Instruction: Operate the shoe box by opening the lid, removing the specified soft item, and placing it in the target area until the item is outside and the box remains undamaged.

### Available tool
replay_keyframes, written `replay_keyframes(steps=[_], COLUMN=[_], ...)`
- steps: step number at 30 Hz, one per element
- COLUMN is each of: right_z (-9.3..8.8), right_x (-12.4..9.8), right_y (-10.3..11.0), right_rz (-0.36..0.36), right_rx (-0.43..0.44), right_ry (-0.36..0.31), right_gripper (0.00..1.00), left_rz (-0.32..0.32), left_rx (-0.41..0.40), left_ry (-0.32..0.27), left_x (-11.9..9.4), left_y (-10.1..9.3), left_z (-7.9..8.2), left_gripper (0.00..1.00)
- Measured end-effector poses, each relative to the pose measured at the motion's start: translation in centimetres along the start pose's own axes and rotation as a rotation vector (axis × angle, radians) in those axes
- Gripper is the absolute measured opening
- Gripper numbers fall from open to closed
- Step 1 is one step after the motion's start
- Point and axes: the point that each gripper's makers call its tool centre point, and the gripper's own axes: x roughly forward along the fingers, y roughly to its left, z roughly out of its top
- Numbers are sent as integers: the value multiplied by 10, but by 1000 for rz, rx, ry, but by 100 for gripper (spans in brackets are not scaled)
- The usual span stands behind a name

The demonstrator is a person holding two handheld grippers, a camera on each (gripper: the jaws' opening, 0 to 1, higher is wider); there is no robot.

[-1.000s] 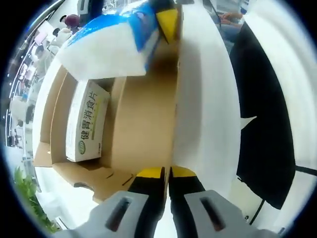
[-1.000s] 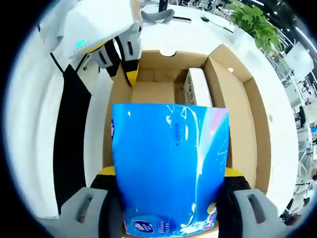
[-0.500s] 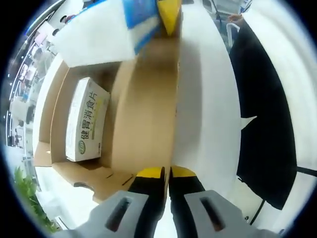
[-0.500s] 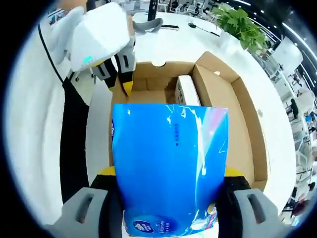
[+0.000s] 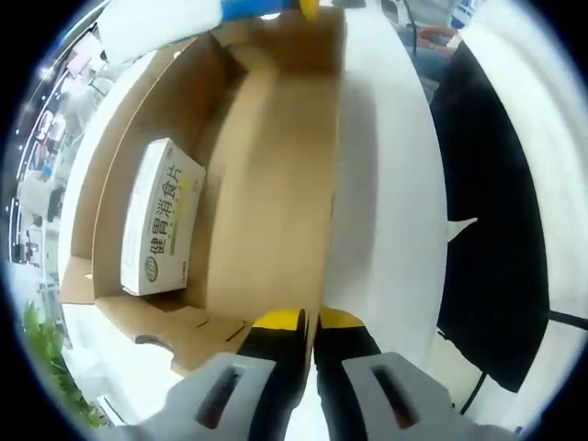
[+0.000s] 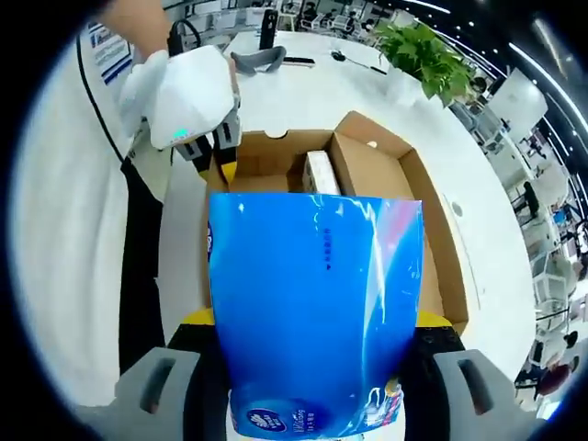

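Observation:
My right gripper (image 6: pixel 314 318) is shut on a glossy blue soft tissue pack (image 6: pixel 312 312), held in the air above the open cardboard shoe box (image 6: pixel 432 220). A white carton with green print (image 6: pixel 317 173) lies inside the box. My left gripper (image 6: pixel 223 165) sits at the box's far left wall. In the left gripper view its yellow-tipped jaws (image 5: pixel 310 322) are pressed together on the edge of the box's wall (image 5: pixel 276 184). The white carton (image 5: pixel 161 220) lies to their left. A sliver of the blue pack (image 5: pixel 253 7) shows at the top edge.
The box stands on a white table (image 6: pixel 303 92). A person in white sleeves and a dark apron (image 5: pixel 496 230) stands close beside it. A green plant (image 6: pixel 423 60) and a dark device (image 6: pixel 266 18) are at the table's far end.
The blue pack has risen with my right gripper; the box below looks smaller and farther. In the left gripper view the pack has slid out past the top edge. My left gripper stays on the wall.

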Motion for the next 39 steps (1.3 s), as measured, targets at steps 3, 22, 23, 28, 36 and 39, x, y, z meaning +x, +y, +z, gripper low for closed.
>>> replay_keyframes(steps=[3,22,23,28,36,39], right_z=[-1,-19,-22,-31,-57,-62], right_x=[-4,-34,-35,-49,-67,-69], right_y=[-6,-13,-14,-22,-35,-38], right_rz=[-15,-1,-1,-6,-9,-11], right_rx=[-12,-61,-54,-52,-74,-65], right_ry=[-2,21,29,35,97,100], right_gripper=[76,76,76,76,76,76], left_rz=[1,8,8,8,6,7], left_rx=[-3,-1,-1,1,1,0], left_ry=[-1,-6,-6,-7,-6,-6], left_x=[0,-1,-1,-1,-1,0], left_y=[0,0,0,0,0,0], left_z=[0,0,0,0,0,0], left_gripper=[3,3,3,3,3,3])
